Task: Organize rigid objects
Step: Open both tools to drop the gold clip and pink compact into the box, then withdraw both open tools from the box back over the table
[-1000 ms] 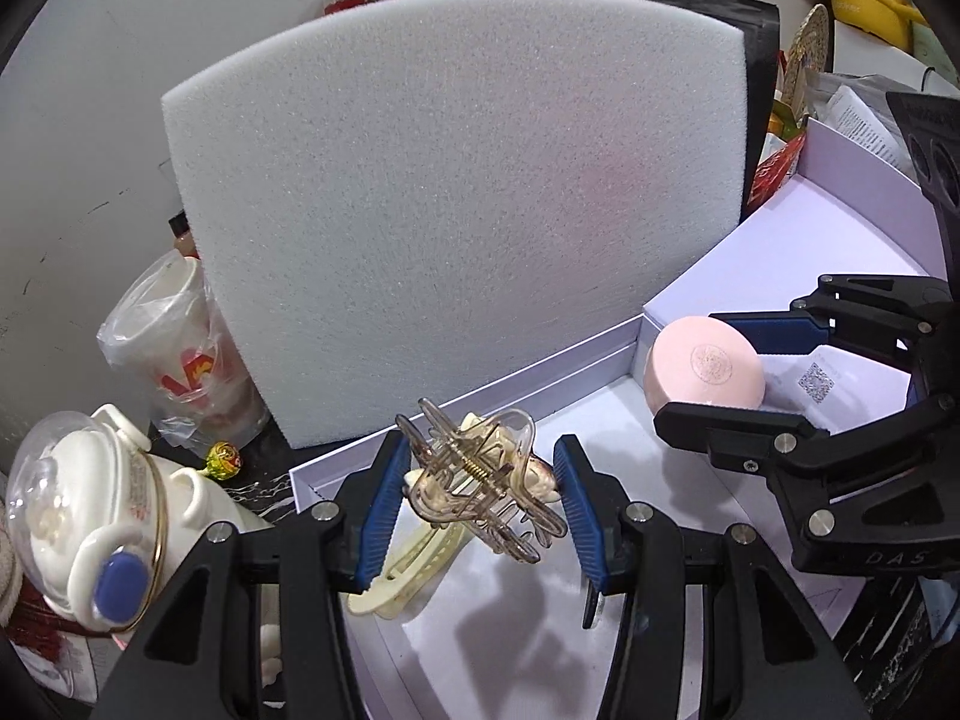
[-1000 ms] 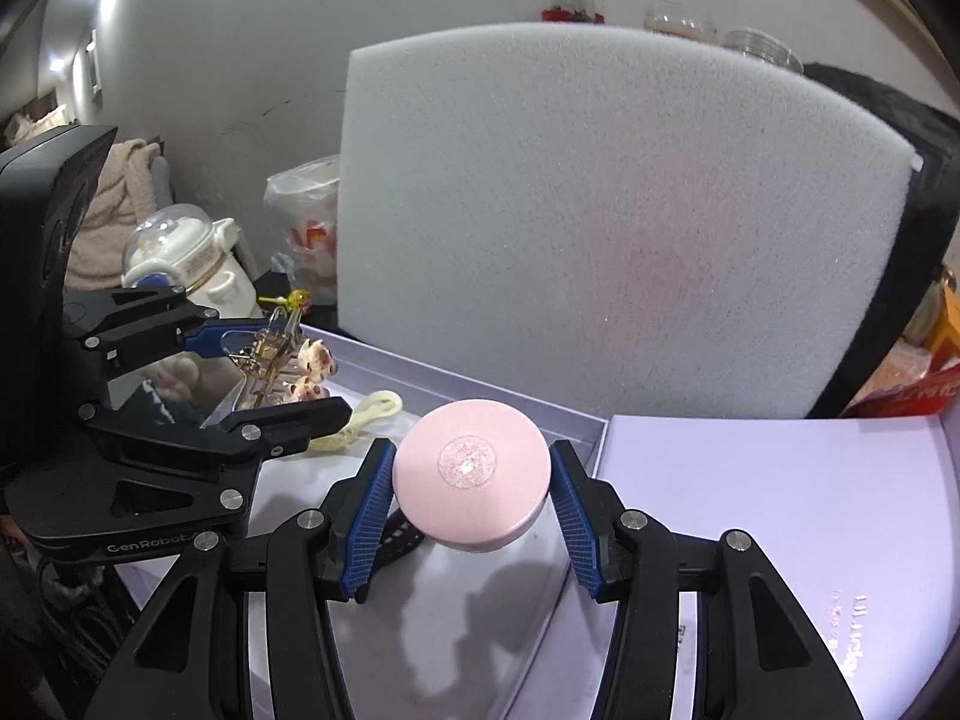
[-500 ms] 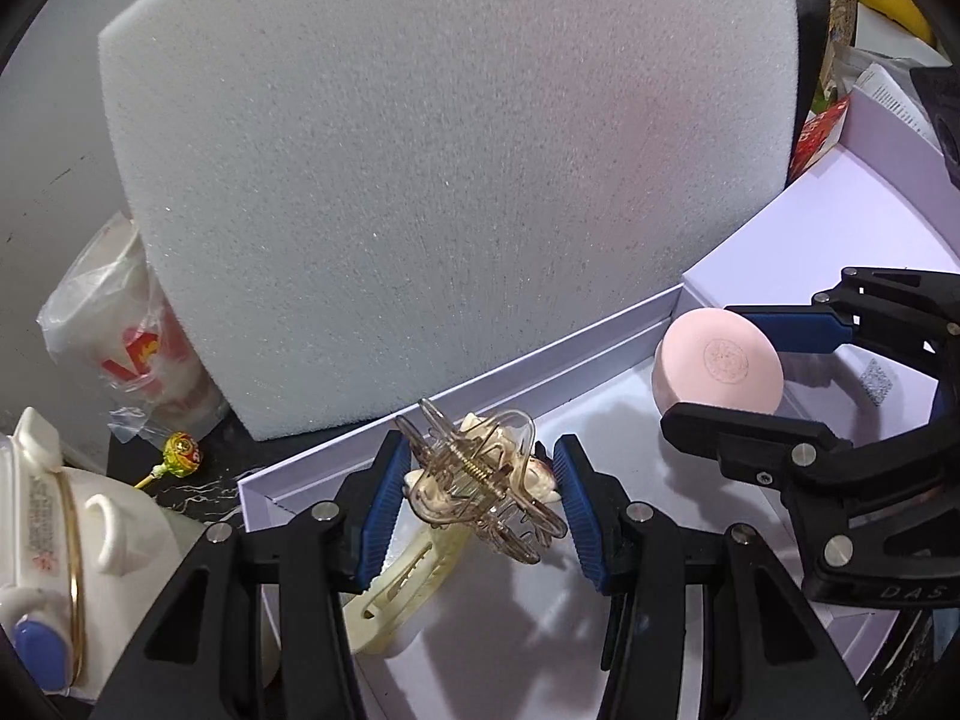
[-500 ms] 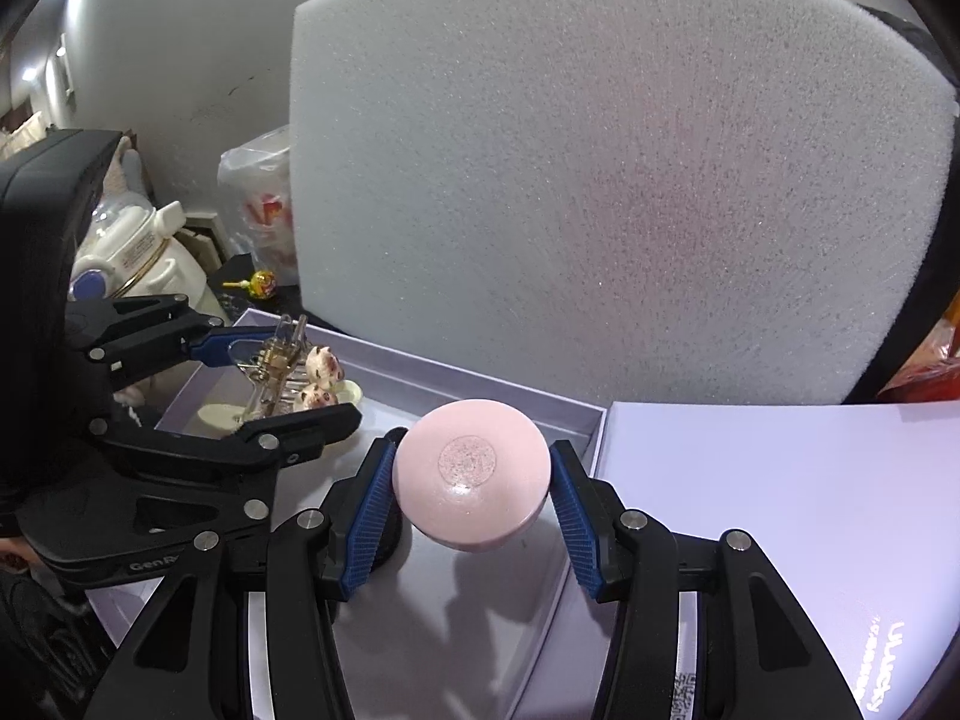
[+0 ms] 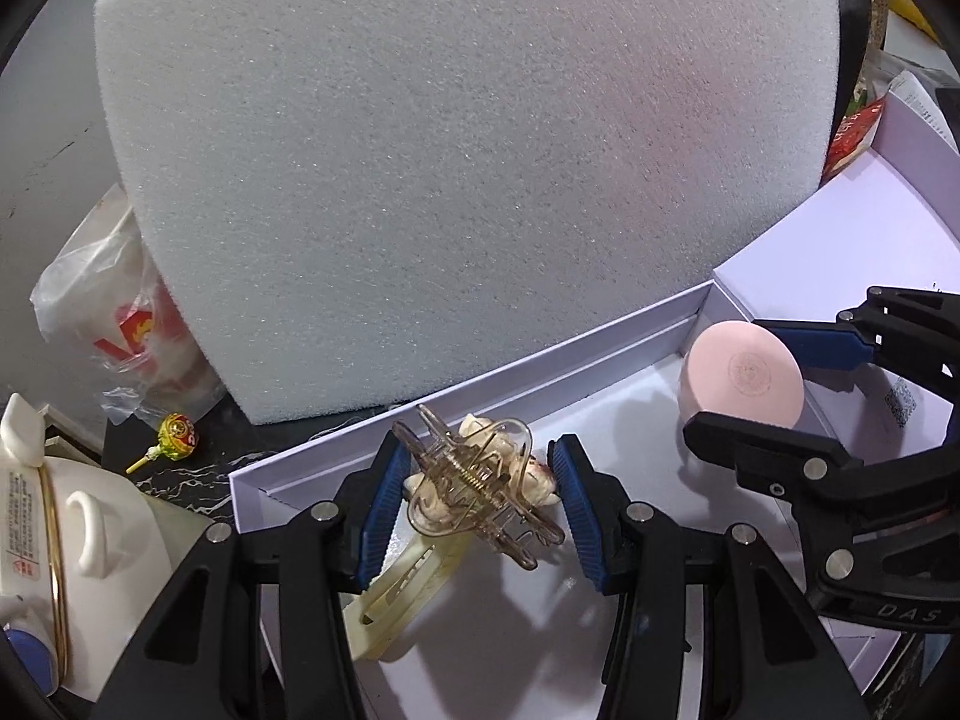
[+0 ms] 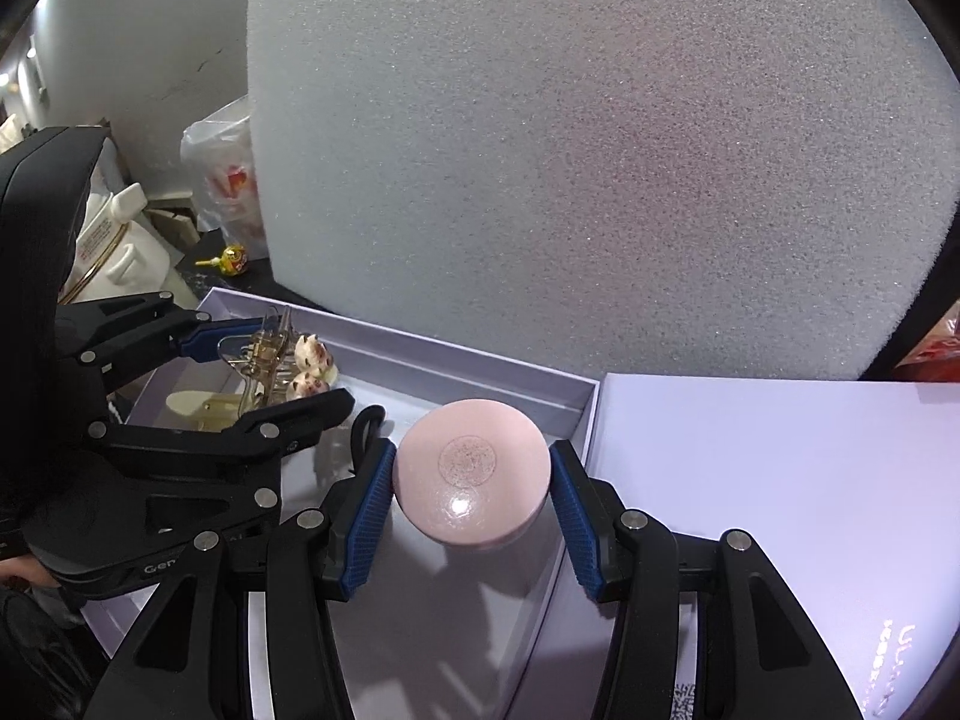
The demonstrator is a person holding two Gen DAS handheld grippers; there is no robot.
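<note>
I am holding a clear hair claw [image 5: 480, 489] clamped in my left hand-held gripper [image 5: 477, 504] and a pink compact [image 6: 472, 471] in my right hand-held gripper [image 6: 472, 507], both above the white box [image 5: 540, 360]; a cream clip [image 5: 399, 594] below already lies inside; both releases remain.

The right claw [image 6: 472, 495] grips a round pink case [image 6: 472, 487], its blue pads pressed against both sides, above the floor of an open white box [image 6: 456, 360]. To its left the left claw [image 6: 264, 360] clamps a clear hair claw clip [image 6: 264, 354] over the same box, with two small cat-faced charms [image 6: 309, 369] just beside the clip and a cream hair clip [image 6: 201, 407] lying below. Ahead of the right claw stands a grey foam slab [image 6: 588, 156] (it fills most of the view). To the right lies the white box lid [image 6: 780, 480]. Far left, a lollipop [image 6: 233, 258] rests on the dark surface [image 6: 264, 276].
</note>
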